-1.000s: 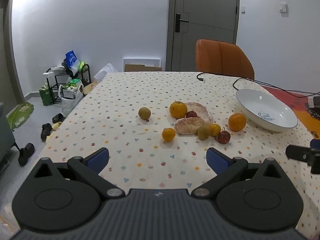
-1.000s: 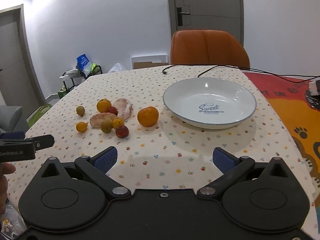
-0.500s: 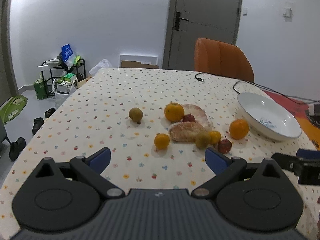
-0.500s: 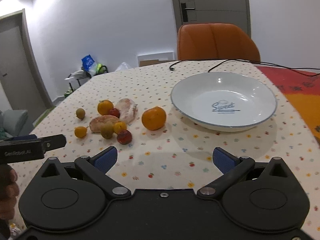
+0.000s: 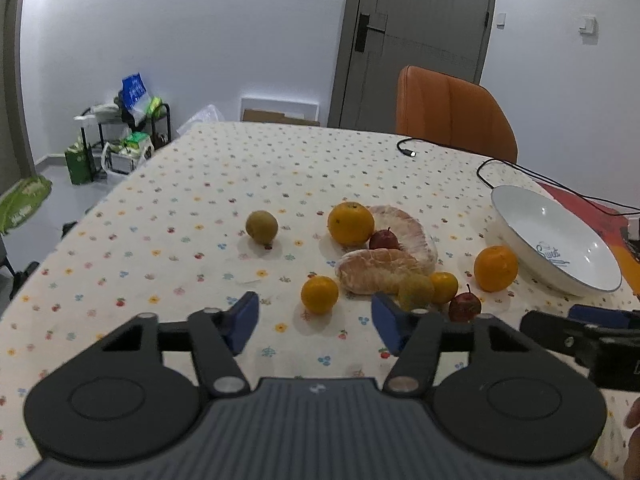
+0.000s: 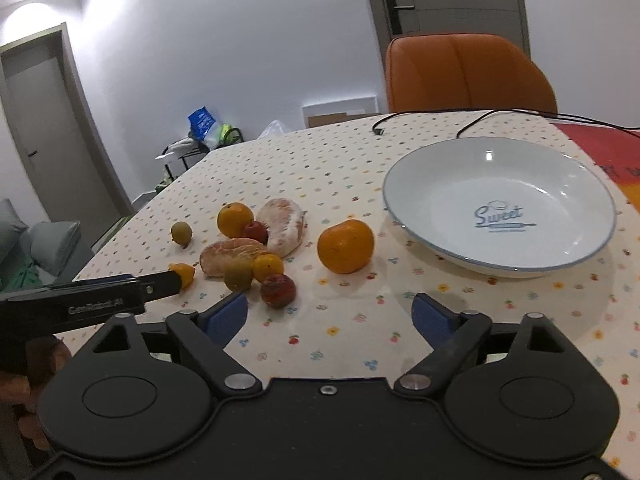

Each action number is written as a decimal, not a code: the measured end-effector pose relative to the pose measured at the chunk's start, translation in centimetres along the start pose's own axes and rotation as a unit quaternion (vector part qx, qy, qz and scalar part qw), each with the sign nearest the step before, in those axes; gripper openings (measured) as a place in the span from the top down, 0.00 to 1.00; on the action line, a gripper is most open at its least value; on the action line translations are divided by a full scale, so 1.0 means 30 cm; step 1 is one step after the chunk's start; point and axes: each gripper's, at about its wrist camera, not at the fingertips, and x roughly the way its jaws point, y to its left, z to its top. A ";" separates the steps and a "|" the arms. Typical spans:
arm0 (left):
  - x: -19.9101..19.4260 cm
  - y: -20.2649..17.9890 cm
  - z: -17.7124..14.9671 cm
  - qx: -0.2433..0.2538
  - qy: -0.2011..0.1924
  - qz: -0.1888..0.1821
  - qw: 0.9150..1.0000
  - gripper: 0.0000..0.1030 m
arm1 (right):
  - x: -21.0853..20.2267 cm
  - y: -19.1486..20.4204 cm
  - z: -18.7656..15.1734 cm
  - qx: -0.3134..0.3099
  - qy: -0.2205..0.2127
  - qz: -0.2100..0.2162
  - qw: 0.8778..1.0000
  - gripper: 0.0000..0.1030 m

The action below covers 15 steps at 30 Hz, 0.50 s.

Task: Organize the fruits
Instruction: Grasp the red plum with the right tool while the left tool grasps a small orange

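Dotted tablecloth over table, orange chair behind. Counted on cloth: 4 orange citrus, largest just beside plate, smallest nearest left gripper; 2 peeled pomelo segments; 2 green-brown fruits; 2 small red fruits. 1 white plate, holding 0 fruit. Left gripper spread, gripping nothing. Right gripper spread, gripping nothing.

Left gripper gaping, empty, above small orange.
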 end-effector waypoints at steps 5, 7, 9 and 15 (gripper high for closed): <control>0.035 -0.002 0.007 0.003 0.005 0.001 1.000 0.52 | 0.035 0.011 0.009 0.001 0.006 0.020 1.000 0.22; 0.048 -0.004 0.011 0.003 0.008 0.001 1.000 0.55 | 0.046 0.018 0.012 -0.001 0.006 0.022 1.000 0.23; 0.057 -0.003 0.013 0.004 0.010 0.000 1.000 0.57 | 0.054 0.021 0.014 -0.003 0.005 0.025 1.000 0.23; 0.094 -0.008 0.018 0.008 0.014 -0.001 1.000 0.73 | 0.088 0.053 0.023 -0.015 0.011 0.030 0.999 0.28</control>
